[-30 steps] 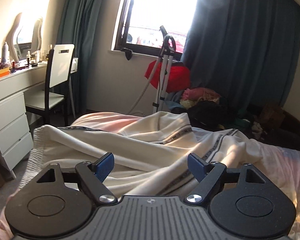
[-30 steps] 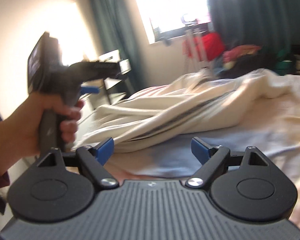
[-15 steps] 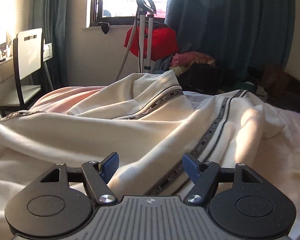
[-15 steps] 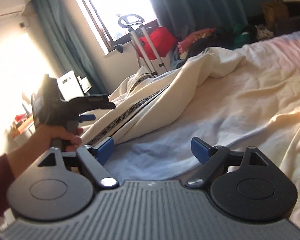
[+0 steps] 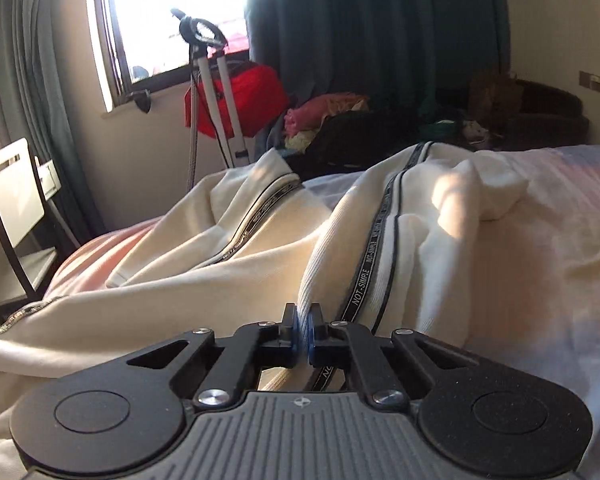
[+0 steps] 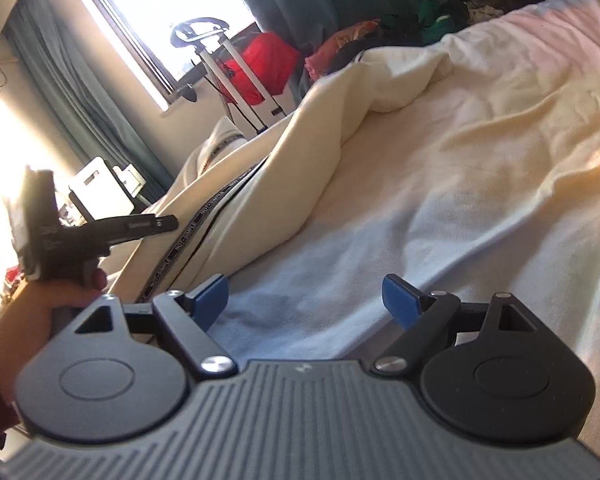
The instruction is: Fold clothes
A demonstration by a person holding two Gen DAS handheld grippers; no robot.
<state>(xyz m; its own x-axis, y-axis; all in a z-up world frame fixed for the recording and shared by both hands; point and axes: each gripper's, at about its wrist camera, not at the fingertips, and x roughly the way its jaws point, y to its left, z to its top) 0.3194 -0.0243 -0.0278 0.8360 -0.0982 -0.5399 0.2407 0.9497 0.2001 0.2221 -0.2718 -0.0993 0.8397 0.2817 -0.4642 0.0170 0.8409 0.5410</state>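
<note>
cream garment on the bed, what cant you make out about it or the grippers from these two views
- Left wrist view: the left gripper is shut on a fold of the cream garment; the pads hide how deep the bite goes.
- Both views: folds and frame edges hide the garment's type and outline.
- Right wrist view: the right gripper is open over the bedsheet; its body hides what lies beneath.

Ribbed cream cloth garment (image 5: 412,248), matt bedsheet (image 6: 480,184), matt black plastic claws.

The right gripper (image 6: 305,298) is wide open over the bed (image 6: 480,184). At ten o'clock, a hand (image 6: 40,304) holds the left gripper (image 6: 168,222) by the cream clothes (image 6: 300,152).
</note>
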